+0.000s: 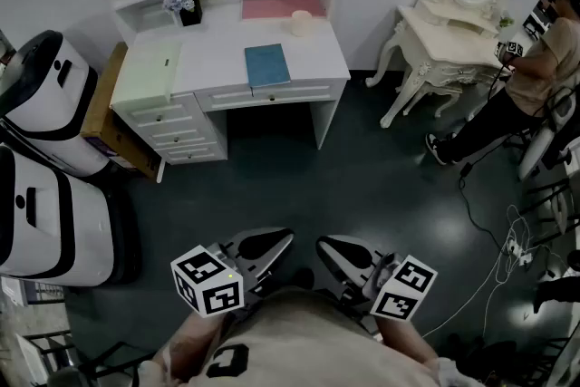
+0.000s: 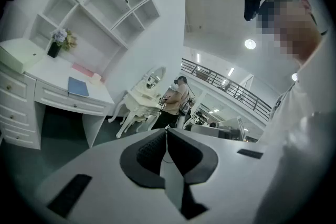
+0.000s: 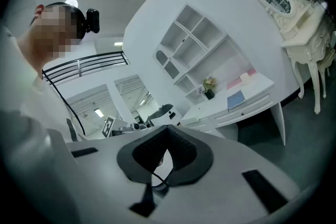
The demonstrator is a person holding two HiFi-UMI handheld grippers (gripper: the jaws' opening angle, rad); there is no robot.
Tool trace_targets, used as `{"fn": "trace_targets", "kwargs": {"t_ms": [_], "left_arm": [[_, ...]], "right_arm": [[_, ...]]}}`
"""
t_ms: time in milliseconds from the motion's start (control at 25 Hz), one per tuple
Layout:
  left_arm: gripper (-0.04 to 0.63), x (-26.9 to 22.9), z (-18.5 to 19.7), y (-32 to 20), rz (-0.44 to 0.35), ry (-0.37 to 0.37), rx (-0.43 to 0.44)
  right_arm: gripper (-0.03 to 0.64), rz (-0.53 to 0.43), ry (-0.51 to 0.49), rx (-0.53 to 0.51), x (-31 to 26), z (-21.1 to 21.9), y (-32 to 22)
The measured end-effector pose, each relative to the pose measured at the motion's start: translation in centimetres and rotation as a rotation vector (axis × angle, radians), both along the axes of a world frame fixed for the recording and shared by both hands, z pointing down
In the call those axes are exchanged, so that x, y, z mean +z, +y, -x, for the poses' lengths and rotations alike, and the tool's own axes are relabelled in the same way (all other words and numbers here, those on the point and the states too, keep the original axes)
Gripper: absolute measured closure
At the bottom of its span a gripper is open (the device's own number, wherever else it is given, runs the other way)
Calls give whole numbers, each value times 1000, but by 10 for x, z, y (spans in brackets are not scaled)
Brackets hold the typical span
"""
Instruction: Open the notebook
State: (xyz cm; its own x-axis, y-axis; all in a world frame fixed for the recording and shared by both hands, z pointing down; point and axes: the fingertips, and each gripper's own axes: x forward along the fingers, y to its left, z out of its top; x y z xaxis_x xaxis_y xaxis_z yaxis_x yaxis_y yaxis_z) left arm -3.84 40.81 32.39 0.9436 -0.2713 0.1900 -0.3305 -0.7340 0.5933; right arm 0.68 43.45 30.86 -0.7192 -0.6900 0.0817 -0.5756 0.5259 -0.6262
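Observation:
A blue notebook [image 1: 267, 64] lies closed on the white desk [image 1: 317, 59] at the far side of the room. It also shows as a small blue patch in the left gripper view, notebook [image 2: 78, 86], and in the right gripper view, notebook [image 3: 235, 99]. Both grippers are held close to the person's body at the bottom of the head view, far from the desk. My left gripper [image 1: 283, 237] has its dark pads pressed together, left gripper [image 2: 166, 132], with nothing between them. My right gripper [image 1: 324, 242] is also shut and empty, right gripper [image 3: 168, 129].
On the desk stand a flower vase [image 1: 189, 11], a pink pad [image 1: 270, 8], a cream cup [image 1: 301, 22] and a pale green box [image 1: 145, 73]. White machines [image 1: 45, 95] stand at left. A vanity table [image 1: 449, 41], a person [image 1: 530, 77] and floor cables [image 1: 507, 240] are at right.

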Motion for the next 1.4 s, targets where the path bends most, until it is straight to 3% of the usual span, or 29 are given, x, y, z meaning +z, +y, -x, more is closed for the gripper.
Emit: {"fn": "trace_targets", "kwargs": {"t_ms": [400,600,1400], "left_arm": [[572,-3,-36,8,-19,-26,-10],[572,-3,-49,7,-21,-42,-15],[572,17,-79,-1,46,-73,-24]], "right_arm": [[603,-27,6,-27,-3,-34,3],[603,-34,-37,-45,-4,-47,2],[604,51,-57,-104,19,-68,-8]]}}
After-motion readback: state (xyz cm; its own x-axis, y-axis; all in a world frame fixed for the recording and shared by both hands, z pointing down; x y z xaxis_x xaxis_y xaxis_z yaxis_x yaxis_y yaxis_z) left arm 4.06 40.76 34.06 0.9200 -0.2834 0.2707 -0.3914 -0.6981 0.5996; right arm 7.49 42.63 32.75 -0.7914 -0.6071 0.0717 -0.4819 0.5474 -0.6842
